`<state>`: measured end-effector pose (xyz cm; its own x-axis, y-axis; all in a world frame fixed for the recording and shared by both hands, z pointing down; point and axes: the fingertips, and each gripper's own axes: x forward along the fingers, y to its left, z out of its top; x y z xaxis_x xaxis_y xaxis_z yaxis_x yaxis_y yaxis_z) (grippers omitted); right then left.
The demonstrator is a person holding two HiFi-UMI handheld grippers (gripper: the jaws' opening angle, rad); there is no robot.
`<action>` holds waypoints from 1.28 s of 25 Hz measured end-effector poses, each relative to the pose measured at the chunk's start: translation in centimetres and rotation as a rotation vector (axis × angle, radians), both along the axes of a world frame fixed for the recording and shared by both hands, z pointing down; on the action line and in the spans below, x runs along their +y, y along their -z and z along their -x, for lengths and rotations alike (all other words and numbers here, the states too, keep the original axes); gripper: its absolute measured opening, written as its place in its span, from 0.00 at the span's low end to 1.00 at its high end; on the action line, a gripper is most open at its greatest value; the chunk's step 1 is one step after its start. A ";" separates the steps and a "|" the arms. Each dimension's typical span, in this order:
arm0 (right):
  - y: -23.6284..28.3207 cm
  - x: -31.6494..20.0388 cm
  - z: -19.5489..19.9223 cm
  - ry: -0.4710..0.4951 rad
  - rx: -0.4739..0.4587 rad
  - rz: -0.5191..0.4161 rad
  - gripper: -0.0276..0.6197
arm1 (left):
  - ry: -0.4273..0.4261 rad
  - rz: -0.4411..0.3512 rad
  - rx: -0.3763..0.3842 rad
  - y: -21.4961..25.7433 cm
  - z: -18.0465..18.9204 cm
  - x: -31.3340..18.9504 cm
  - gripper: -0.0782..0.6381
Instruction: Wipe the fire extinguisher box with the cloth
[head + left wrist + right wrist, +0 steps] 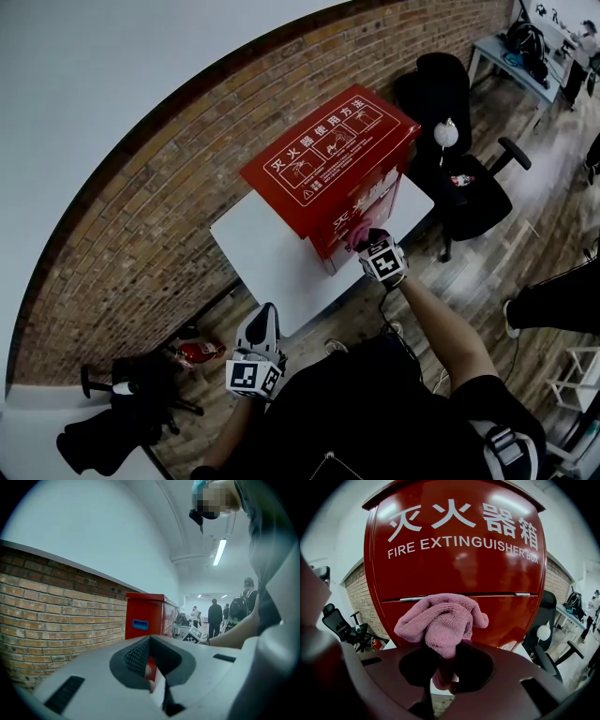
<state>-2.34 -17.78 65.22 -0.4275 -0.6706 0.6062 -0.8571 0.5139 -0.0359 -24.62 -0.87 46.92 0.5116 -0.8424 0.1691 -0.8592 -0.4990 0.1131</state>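
Right hand-held gripper (443, 667) pinches the cloth (440, 620) against the fire extinguisher box (454, 573) on the desk (267, 258); wiping seems underway, with a sideways sweep due next. Left hand-held gripper (255, 361) is pressed together, empty.

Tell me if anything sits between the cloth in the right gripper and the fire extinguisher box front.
Nothing visible does. The right gripper is shut on the pink cloth, which faces the box's red front panel directly, with no object between them.
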 end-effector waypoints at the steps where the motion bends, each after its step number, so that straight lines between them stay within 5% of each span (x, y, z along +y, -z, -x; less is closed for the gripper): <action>1: 0.1 0.2 0.3 -0.001 -0.001 0.001 0.16 | -0.004 0.003 -0.003 0.0 0.1 -0.1 0.14; 32: 1.6 5.4 8.9 0.024 -0.042 0.020 0.16 | -0.150 0.014 0.060 -2.2 1.7 -1.2 0.14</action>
